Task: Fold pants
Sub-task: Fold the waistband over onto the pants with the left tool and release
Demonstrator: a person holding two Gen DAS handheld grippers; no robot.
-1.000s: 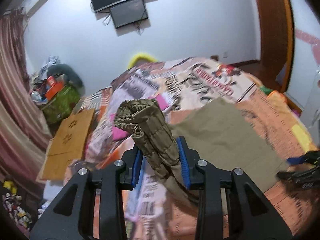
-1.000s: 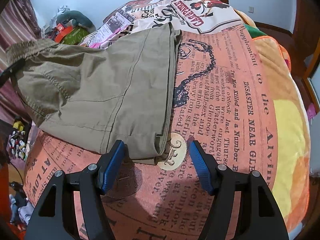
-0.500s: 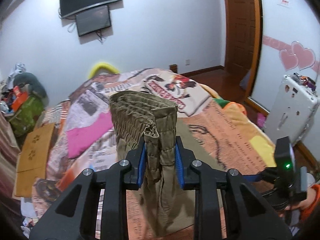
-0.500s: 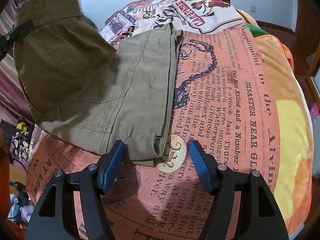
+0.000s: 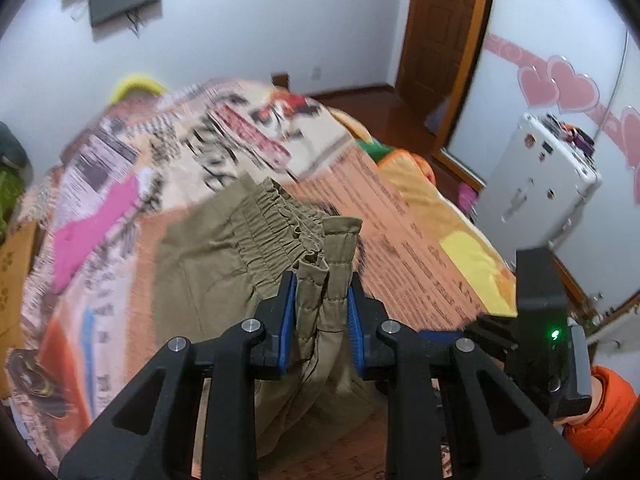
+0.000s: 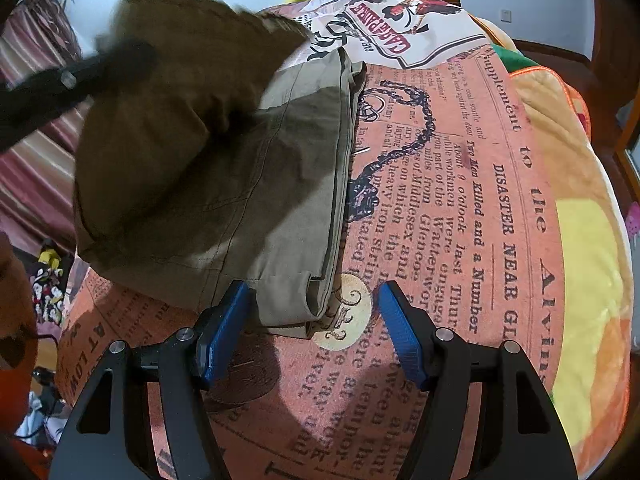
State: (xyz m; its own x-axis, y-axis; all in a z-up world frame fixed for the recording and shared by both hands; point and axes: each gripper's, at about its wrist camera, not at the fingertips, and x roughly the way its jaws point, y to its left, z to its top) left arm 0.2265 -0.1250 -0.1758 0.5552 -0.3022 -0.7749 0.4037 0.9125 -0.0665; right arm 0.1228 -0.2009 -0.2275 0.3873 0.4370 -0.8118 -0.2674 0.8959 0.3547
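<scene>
Left claw, just tightened onto the pants waistband, should land it squarely on the near hems while the right claw stands apart.

L hand-held gripper has swung the pants waistband up & over toward the R side, above the folded legs; jaws have just been closing tighter on the bunched fabric.

Left gripper clamped on the khaki pants (bunched elastic waistband); printed bedspread beneath
</scene>
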